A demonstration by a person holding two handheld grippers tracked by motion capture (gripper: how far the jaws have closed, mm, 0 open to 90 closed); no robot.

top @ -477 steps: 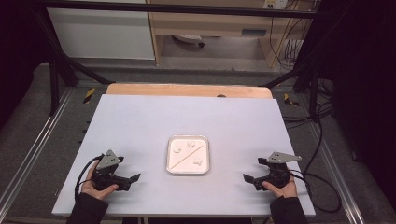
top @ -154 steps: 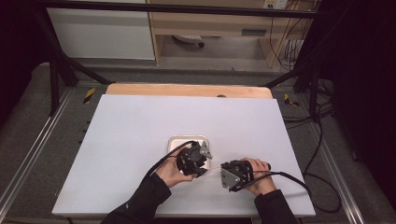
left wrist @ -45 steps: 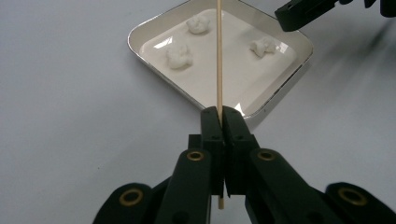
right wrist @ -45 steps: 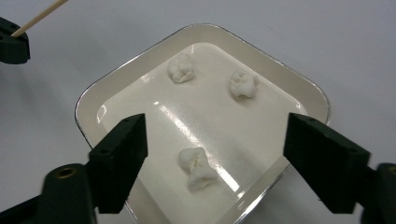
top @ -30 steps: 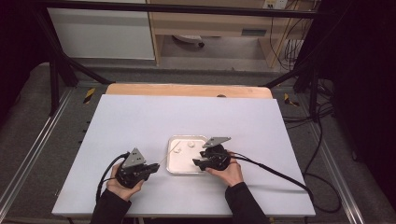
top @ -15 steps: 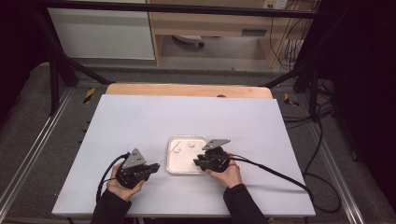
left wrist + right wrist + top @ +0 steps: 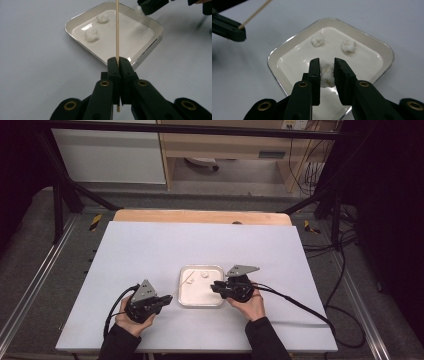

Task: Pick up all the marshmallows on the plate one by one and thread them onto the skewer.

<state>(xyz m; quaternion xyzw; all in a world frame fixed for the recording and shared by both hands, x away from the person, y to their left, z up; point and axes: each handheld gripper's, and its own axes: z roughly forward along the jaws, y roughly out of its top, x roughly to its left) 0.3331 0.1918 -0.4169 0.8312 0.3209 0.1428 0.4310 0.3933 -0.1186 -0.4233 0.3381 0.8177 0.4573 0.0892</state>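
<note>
Ahead of both grippers sits the white tray (image 7: pixel 201 300). Over its near edge, the right gripper (image 7: pixel 327 71), jaws just closing, pinches a cotton ball (image 7: pixel 327 72); the left gripper (image 7: pixel 117 67) clamps a thin wooden stick (image 7: pixel 117 30) that points over the tray.

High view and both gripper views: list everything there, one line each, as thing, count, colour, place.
tray: one, white with a shiny rim, near middle of the table.
cotton balls: three, white; two loose in the tray, one between the right gripper's pads.
stick: one, pale wood, clamped in the left gripper, reaching over the tray.
table: one, white top, wooden far edge.
left gripper: black, shut on the stick, left of the tray.
right gripper: black, jaws just closing onto the cotton ball.
</note>
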